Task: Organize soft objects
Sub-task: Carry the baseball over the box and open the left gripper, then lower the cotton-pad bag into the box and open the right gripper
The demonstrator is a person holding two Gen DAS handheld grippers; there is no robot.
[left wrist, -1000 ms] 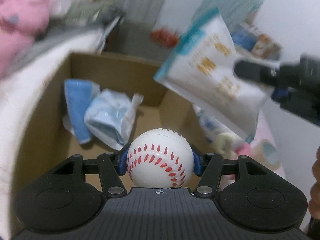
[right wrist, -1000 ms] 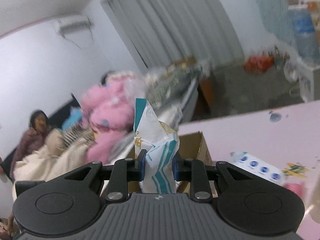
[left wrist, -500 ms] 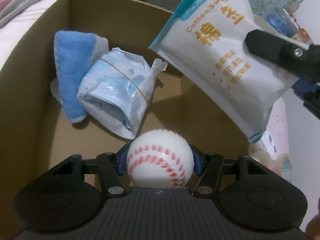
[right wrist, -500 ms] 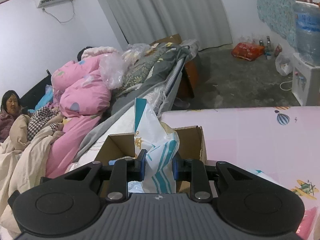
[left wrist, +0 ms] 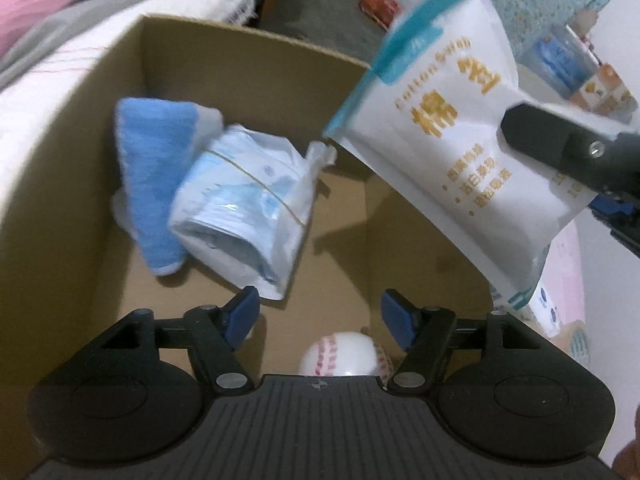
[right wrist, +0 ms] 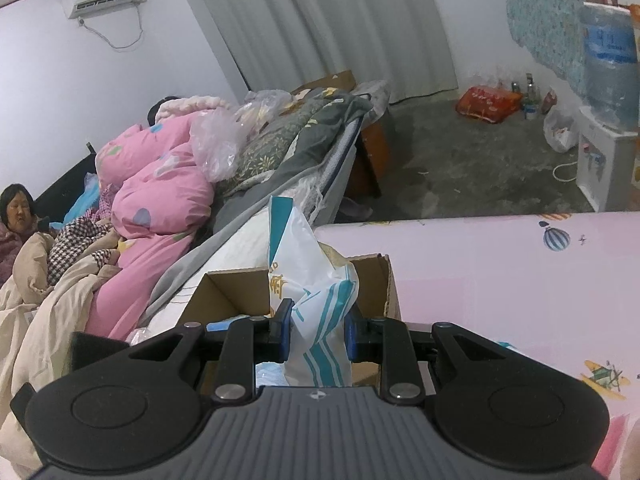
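- baseball (left wrist: 347, 354) is half hidden behind the left gripper's (left wrist: 320, 316) body, only its top with the red stitching peeks out, and it's blurry
- it sits low inside the cardboard box (left wrist: 256, 60), below and just behind the blue pads, touching neither one
- left jaws have just been opening and now stand spread wide with nothing between them
- right gripper (right wrist: 316, 336) is pinched tight on the white and teal cotton pad bag (right wrist: 310, 280), which hangs over the box's right edge
- the bag's bottom is cut off by the gripper body
- blue cloth (left wrist: 150, 184) and a banded pack of face masks (left wrist: 248, 208) lie against the box's far left, a bit smeared
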